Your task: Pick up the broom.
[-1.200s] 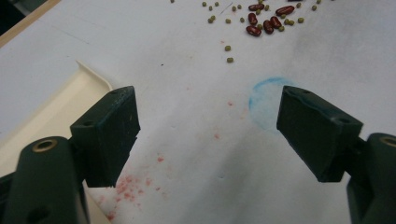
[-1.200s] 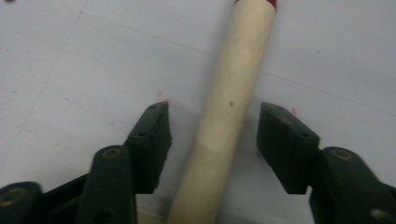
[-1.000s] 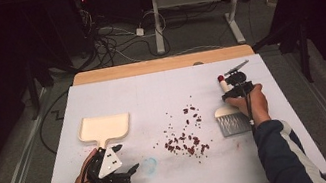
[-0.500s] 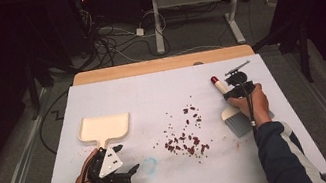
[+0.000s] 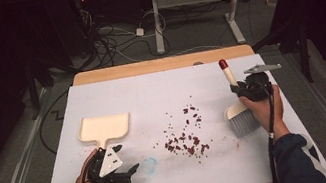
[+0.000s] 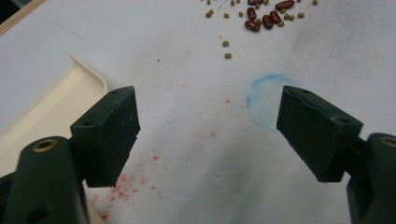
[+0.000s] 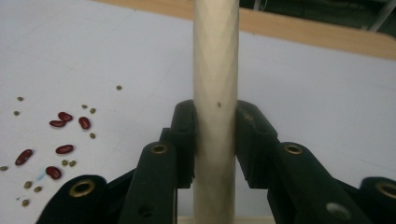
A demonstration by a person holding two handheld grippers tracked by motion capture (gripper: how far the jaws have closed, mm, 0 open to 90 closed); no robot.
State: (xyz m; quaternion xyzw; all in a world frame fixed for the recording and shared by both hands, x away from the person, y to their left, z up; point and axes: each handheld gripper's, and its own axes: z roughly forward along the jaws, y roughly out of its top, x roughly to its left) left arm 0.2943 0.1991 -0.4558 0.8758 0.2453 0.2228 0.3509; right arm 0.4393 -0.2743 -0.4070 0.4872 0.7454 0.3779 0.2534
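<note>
A: What is the right gripper [image 5: 242,88] holding?

B: A hand brush [image 5: 237,109]. Its black jaws are clamped on the smooth, round cream handle [image 7: 215,93], which ends in a red tip. The pale bristles rest on the white sheet [image 5: 161,92], right of the spill.

A: And the left gripper [image 5: 125,170]?

B: Its jaws stand wide apart, holding nothing, low over the sheet near the front edge, just beside a cream plastic dustpan [image 5: 104,128] with a raised rim.

A: The spill?

B: Glossy red kidney beans [image 5: 185,141] and small green round beans [image 6: 226,43], scattered mid-sheet. There are pink stains and a faint blue ring [image 6: 266,100].

A: The surroundings?

B: A wooden tabletop [image 5: 161,64], grey floor, tangled cables [image 5: 112,44] and a dark room. I see no readable writing.
</note>
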